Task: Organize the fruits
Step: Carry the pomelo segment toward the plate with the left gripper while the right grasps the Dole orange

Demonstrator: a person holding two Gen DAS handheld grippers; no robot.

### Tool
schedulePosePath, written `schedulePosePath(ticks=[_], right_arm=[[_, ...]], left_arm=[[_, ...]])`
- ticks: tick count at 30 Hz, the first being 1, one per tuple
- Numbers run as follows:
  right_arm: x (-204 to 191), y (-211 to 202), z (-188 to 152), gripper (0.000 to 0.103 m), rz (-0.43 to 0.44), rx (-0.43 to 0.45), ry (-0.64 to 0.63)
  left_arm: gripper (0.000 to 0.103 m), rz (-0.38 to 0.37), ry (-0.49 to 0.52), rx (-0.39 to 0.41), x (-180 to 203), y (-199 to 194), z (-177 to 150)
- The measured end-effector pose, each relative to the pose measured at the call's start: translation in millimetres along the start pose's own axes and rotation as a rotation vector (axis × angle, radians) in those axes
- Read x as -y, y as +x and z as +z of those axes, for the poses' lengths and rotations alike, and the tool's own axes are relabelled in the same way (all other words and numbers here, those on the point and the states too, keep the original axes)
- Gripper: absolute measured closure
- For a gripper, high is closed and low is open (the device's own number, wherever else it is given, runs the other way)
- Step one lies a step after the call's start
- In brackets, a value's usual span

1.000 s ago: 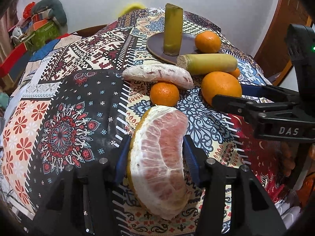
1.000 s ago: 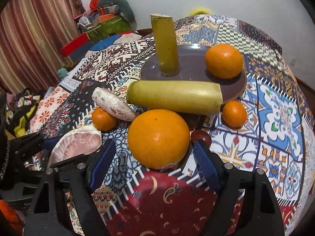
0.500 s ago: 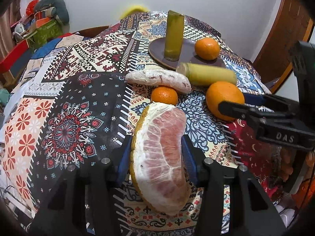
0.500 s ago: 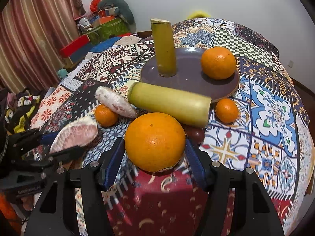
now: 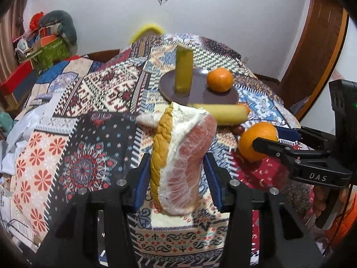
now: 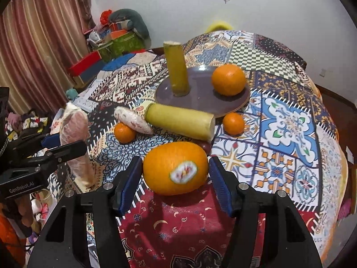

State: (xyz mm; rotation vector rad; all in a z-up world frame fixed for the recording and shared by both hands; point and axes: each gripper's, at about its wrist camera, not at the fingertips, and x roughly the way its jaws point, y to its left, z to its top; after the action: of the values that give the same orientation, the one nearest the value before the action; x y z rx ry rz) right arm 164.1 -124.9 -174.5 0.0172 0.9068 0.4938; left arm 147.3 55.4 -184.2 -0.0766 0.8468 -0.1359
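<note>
A: Item one, pomelo wedge. Location: between the blue pads of the left gripper, lifted clear of the patterned cloth. The jaws have just been closing and now clamp it, rind on the left pad, bare pink flesh toward the right.

B: Handling?

A: Soft, juicy, membrane thin. Likely to bruise or weep if squeezed harder. The spongy rind is the better face to bear on; take it mid-length, as now, so it does not droop.

B: Item two?

A: Large orange, sticker facing the camera, seated between the pads of the right gripper, whose jaws have also just been closing. They grasp it across its widest part. I think it is raised off the cloth, though blur leaves the underside unclear.

B: Handling?

A: Firm, fairly heavy, waxy skin, round: apt to roll or slip out forward. Hold at the equator, level.

B: Destination?

A: Brown plate, well ahead of both grippers, already carrying an upright cane piece and another orange. A second cane piece lies between.
</note>
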Motion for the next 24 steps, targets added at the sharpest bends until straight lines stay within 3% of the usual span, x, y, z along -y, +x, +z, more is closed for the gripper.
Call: schedulePosePath(ticks=[4, 14, 24], right_arm=[[1.8, -5.0, 3.6, 0.047, 0.0, 0.016, -0.007], [6.2, -4.8, -0.7, 0.048, 0.012, 0.008, -0.007], [15.6, -14.9, 18.1, 0.049, 0.007, 0.073, -0.009]], left_arm=[[0.074, -0.024, 0.012, 0.013, 6.4, -3.3, 10.9], [0.077, -0.067, 0.043, 0.026, 23.8, 1.3, 23.8], [0.078, -0.073, 0.025, 0.077, 24.0, -2.9, 45.1]])
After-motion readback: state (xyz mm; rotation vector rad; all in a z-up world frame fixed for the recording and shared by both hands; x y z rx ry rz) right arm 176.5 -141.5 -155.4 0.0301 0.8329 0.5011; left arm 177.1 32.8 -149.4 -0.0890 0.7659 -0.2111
